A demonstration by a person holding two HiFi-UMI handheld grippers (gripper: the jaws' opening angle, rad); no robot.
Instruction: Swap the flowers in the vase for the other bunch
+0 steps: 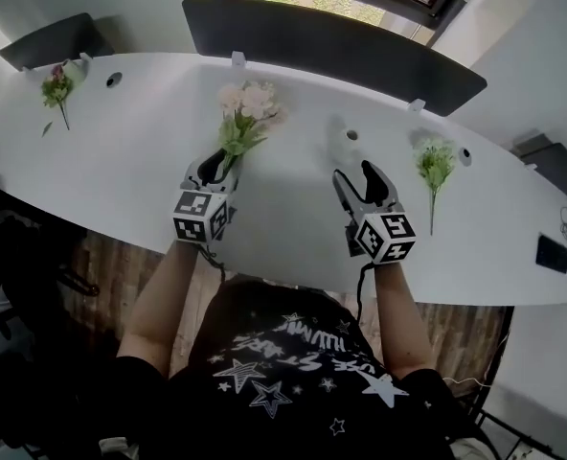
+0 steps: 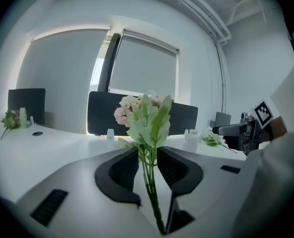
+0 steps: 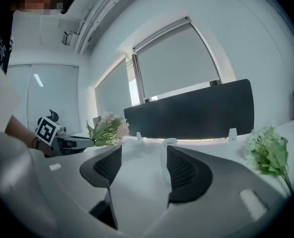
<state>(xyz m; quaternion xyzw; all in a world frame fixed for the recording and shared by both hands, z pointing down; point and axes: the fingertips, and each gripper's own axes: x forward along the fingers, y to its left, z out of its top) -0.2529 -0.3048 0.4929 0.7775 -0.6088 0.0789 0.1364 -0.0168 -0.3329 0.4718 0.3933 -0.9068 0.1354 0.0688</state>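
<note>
My left gripper is shut on the green stems of a pink and white flower bunch, whose blooms lean away over the white table. In the left gripper view the stems run up between the jaws to the blooms. A clear vase stands just ahead of my right gripper, which is open. In the right gripper view the vase stands upright near the right jaw, apart from both pads. To the right of that gripper, a white and green bunch lies on the table.
A third small bunch lies at the table's far left corner. A dark divider panel runs along the back edge, with a window behind it. A black device sits at the table's right end. Round cable holes dot the tabletop.
</note>
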